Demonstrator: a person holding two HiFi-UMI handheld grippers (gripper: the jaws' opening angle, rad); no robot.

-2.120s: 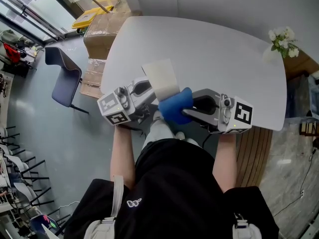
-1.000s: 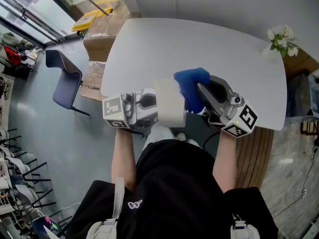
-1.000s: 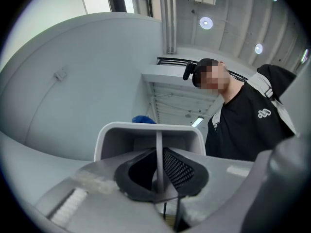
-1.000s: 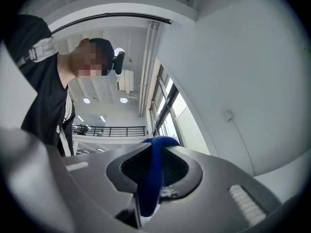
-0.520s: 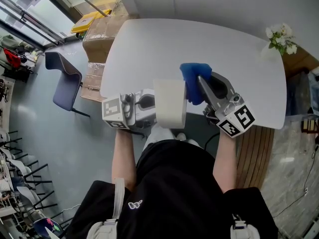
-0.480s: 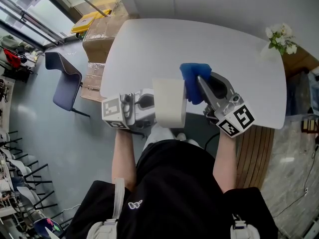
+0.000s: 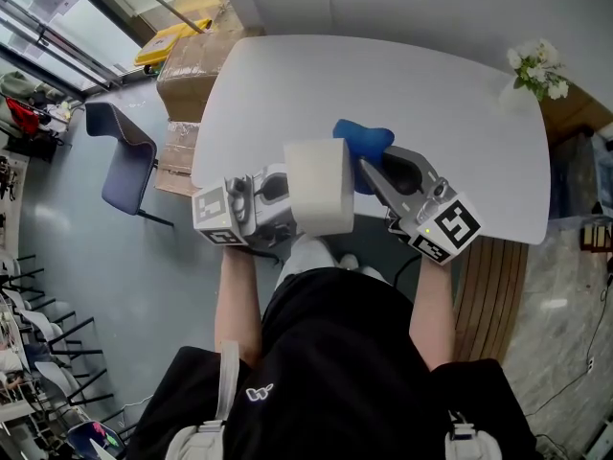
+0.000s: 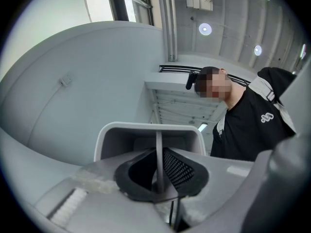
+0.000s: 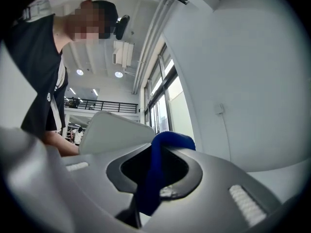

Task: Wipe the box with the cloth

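Blue-grey chair (image 7: 120, 156) stands on the floor, well left of the white rectangular box (image 7: 319, 186). Left hand-held gripper (image 8: 158, 176) is clenched on a thin wall of the box, holding it over the near edge of the pale grey rounded table (image 7: 421, 75). Crumpled blue cloth (image 7: 362, 140) sits at the box's far-right corner; contact unclear. Right hand-held gripper (image 9: 151, 178), right of the box, is clamped on the cloth. Wide open tabletop lies beyond the box. White flowers (image 7: 533, 65) sit well right of it, at the table's rim.

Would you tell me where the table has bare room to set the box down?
Nearly the whole table is bare: the stretch from its left edge across to the flowers at the far right corner. Only the near edge is crowded, with box, cloth, left gripper and right gripper.
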